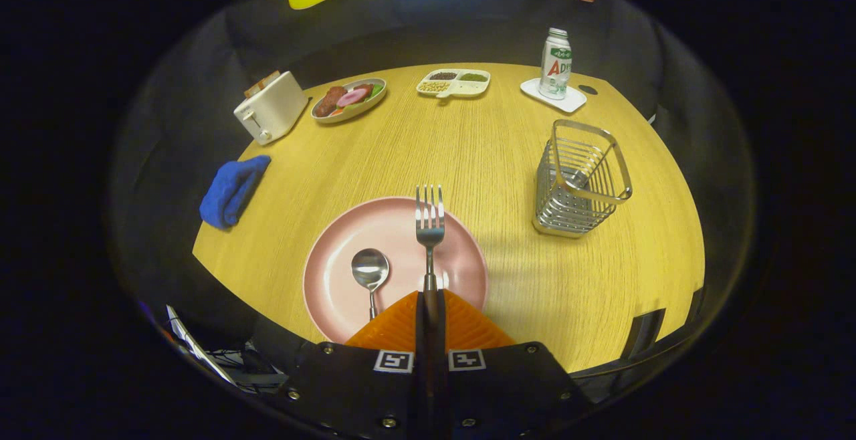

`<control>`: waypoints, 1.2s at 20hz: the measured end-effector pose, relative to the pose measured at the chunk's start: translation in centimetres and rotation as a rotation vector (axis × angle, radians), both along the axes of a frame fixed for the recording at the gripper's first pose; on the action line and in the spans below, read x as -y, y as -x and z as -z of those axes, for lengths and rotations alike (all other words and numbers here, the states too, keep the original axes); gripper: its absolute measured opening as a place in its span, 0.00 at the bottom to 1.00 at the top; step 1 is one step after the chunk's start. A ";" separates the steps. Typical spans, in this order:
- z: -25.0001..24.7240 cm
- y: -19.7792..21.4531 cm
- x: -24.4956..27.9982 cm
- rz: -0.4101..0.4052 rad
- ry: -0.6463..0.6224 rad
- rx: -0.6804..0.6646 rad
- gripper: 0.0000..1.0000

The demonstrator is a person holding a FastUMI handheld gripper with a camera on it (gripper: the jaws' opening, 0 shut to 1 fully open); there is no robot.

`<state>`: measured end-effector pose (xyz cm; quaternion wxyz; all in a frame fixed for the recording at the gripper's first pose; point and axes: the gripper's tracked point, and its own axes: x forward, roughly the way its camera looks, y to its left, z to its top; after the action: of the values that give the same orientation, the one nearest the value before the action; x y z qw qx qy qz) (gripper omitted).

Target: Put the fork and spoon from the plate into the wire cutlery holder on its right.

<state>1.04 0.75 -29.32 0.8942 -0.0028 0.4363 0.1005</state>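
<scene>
- gripper (430,303) closed tight, both orange fingers (394,326) pressing on the handle of the fork (429,223), no gap showing between them
- fork sticking straight out ahead of the fingers, tines pointing away, head sitting over the far rim of the pink plate (334,279); can't tell if it's lifted off or still touching the plate
- spoon (370,271) lying on the plate just left of the fork, bowl up, handle running back under the left finger tip
- plate sitting on the wooden table (508,159), right under and ahead of the fingers
- wire cutlery holder (580,182) standing upright on the table to the right of the plate and beyond it, clear of the plate; something metallic is showing inside it, can't tell what
- white bottle (556,63) standing on a white coaster (572,101) beyond the holder
- divided snack tray (454,83) at the far table edge, plate of food (348,99) left of it
- white toaster (271,107) far left, blue cloth (233,189) lying folded near the left edge, well apart from the pink plate
</scene>
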 end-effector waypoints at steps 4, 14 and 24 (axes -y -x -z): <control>-3.1 -1.8 2.5 0.081 -0.030 0.051 0.05; -5.4 -3.7 8.8 0.289 -0.083 0.044 0.05; -4.8 -4.5 10.2 0.347 -0.087 -0.029 0.08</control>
<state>5.54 -9.47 -24.53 0.8910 0.1128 0.4383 -0.0366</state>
